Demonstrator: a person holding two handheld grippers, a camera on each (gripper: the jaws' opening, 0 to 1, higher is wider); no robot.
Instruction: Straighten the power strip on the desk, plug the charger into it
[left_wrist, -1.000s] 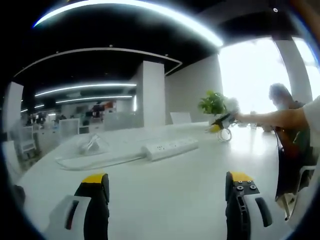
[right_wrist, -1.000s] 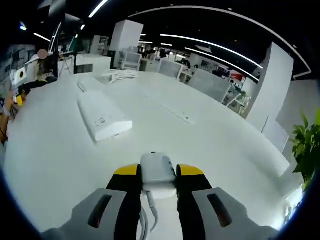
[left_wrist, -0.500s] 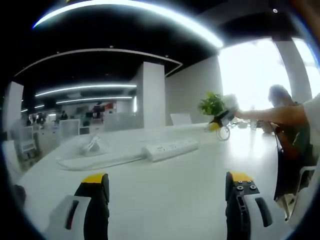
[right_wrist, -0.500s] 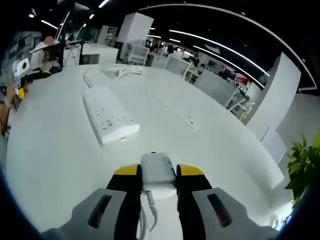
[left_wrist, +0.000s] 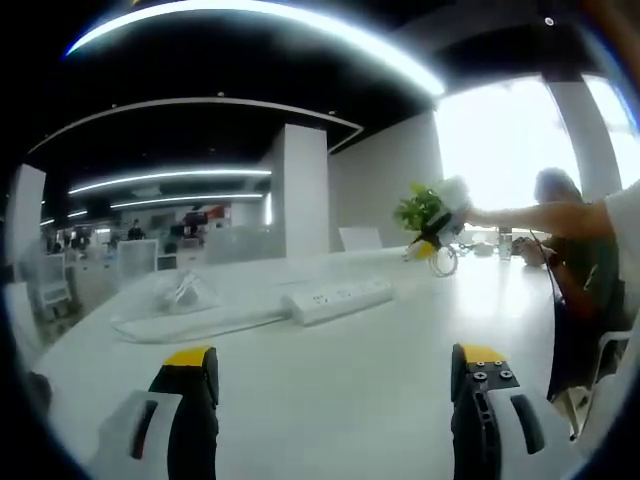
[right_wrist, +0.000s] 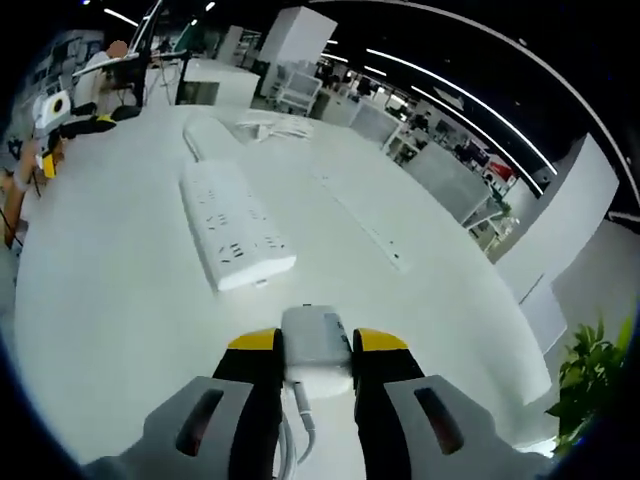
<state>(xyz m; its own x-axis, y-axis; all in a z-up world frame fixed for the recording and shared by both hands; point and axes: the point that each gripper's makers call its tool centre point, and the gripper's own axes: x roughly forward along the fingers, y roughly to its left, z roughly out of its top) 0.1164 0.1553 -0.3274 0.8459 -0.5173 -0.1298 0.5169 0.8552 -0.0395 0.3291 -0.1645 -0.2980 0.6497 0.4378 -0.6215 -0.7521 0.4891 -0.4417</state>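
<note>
Carrying the charger toward the strip

Right gripper (right_wrist: 312, 350) is clamped on the charger (right_wrist: 316, 343), held above the desk (right_wrist: 120, 300), the power strip (right_wrist: 233, 225) lying ahead mid-desk; left gripper (left_wrist: 335, 385) waits wide open and empty, likely to steady the strip

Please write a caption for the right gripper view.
Right gripper carries the charger above the desk toward the power strip.

Desk (right_wrist: 120, 330): white, as I see it.
On it: power strip (right_wrist: 233, 235); cable bundle (right_wrist: 275, 125).
</note>
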